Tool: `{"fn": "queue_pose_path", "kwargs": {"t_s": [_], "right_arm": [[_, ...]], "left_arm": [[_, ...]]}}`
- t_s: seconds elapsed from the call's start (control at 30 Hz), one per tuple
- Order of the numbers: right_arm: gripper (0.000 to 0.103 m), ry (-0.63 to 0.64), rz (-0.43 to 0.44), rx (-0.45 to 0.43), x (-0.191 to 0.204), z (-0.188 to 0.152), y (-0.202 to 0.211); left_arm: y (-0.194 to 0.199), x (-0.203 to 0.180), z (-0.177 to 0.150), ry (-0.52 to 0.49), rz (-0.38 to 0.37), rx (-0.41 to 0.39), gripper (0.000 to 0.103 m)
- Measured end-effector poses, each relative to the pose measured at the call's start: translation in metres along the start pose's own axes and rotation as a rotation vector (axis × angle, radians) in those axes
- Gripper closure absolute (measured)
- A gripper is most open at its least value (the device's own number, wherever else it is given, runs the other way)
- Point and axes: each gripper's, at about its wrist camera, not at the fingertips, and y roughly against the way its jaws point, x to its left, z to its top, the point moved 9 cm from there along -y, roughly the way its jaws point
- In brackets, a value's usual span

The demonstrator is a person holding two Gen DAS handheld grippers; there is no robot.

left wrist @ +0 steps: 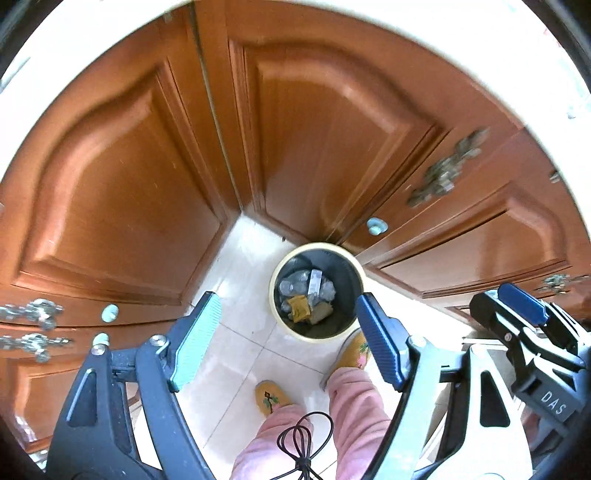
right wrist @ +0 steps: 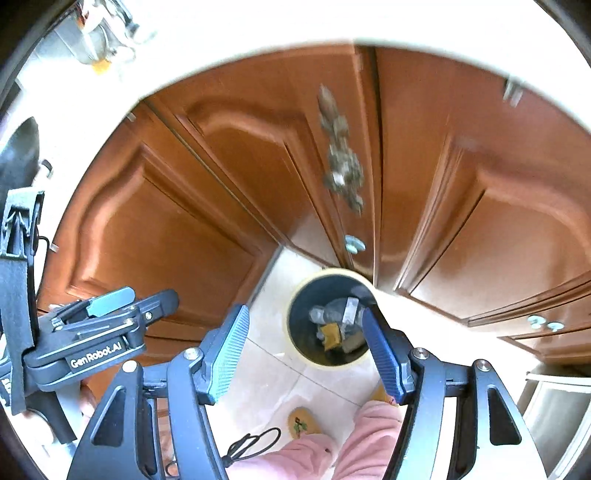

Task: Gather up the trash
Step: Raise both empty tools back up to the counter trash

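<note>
Far below me on the floor stands a round trash bin with a cream rim and a dark inside. It holds trash: clear plastic bottles, a yellow wrapper and a white box. My left gripper hangs high above the bin, open, with nothing between its teal and blue pads. In the right wrist view my right gripper is also open and empty, high over the same bin and its trash. The two grippers are side by side: the right one shows at the left view's right edge.
Brown wooden cabinet doors meet in a corner behind the bin, under a white countertop edge. A person's pink trouser legs and yellow slippers stand on the pale tiled floor. A black cable loop dangles below.
</note>
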Motion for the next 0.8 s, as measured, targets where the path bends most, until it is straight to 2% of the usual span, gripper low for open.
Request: {"fn": "queue_pose_path", "kwargs": {"t_s": [0.4, 0.8], "right_arm": [[0.038, -0.022, 0.042, -0.117, 0.045, 0.039, 0.154], [0.038, 0.006, 0.048, -0.272, 0.091, 0.076, 0.283]], "left_arm": [[0.156, -0.005, 0.038, -0.024, -0.037, -0.159, 0.029], [0.258, -0.008, 0.068, -0.062, -0.068, -0.296, 0.029]]}}
